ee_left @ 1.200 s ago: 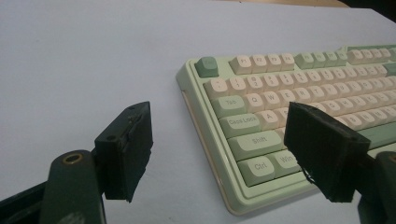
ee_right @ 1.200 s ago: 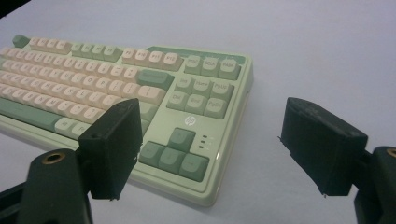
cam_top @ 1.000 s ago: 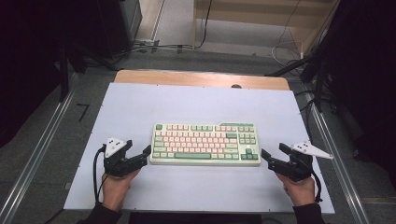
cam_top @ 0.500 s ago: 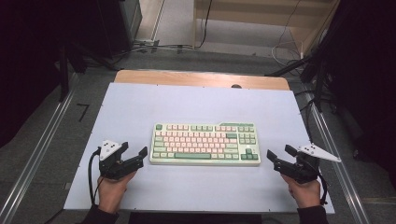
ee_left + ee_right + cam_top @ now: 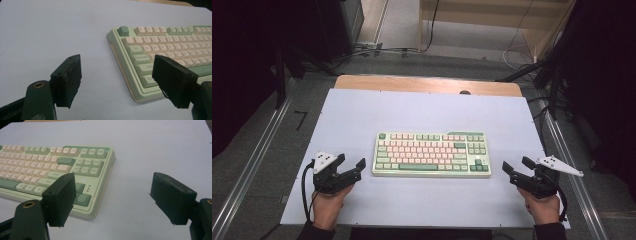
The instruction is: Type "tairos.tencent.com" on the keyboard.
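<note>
A mint-green keyboard (image 5: 432, 154) with pink and cream keys lies flat in the middle of the white tabletop (image 5: 422, 112). My left gripper (image 5: 352, 161) rests on the table just off the keyboard's left end, jaws open and empty, pointing at it. In the left gripper view the left gripper (image 5: 117, 60) frames the keyboard's (image 5: 165, 47) near left corner without touching it. My right gripper (image 5: 516, 163) sits off the right end, also open and empty. In the right gripper view the right gripper (image 5: 113, 177) has the keyboard's (image 5: 62, 167) right end just ahead of its left jaw.
A wooden strip (image 5: 427, 84) runs along the table's far edge. Metal rails (image 5: 252, 165) flank both sides. Cables (image 5: 377, 50) lie on the floor beyond. Bare white surface lies in front of and behind the keyboard.
Both grippers have drawn back a little from the keyboard's ends, outward and toward the near edge. The keyboard has not moved.
</note>
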Available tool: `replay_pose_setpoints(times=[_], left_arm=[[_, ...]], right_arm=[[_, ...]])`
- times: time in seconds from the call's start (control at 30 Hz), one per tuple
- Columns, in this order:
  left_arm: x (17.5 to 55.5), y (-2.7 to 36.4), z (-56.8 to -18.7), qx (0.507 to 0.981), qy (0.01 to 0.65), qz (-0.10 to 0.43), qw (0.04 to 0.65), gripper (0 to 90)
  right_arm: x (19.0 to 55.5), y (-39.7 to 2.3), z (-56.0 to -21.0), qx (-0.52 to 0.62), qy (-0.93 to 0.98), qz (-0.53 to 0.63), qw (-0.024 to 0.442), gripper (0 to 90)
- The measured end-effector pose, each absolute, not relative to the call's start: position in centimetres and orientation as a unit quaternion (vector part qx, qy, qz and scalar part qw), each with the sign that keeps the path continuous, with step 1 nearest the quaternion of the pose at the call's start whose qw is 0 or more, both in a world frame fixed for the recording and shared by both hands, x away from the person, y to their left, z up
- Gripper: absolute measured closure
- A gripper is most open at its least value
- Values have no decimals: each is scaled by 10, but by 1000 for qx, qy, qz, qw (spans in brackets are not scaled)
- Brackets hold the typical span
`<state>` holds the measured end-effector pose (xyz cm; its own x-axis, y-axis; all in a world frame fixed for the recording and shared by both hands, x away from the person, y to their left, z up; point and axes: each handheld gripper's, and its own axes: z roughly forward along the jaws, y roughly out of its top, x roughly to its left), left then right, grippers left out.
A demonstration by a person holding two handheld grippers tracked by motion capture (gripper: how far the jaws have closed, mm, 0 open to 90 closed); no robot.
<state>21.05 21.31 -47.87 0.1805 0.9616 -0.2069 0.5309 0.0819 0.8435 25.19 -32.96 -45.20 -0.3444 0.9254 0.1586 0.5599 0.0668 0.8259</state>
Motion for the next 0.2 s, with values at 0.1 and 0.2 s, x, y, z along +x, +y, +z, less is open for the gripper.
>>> replay_pose_setpoints(times=[0.1,0.2], left_arm=[[209,215,-479,630,592,245,438,246],[210,215,-480,630,593,243,438,245]], right_arm=[[251,-333,-452,535,695,430,214,186],[251,-336,-451,536,691,434,217,186]])
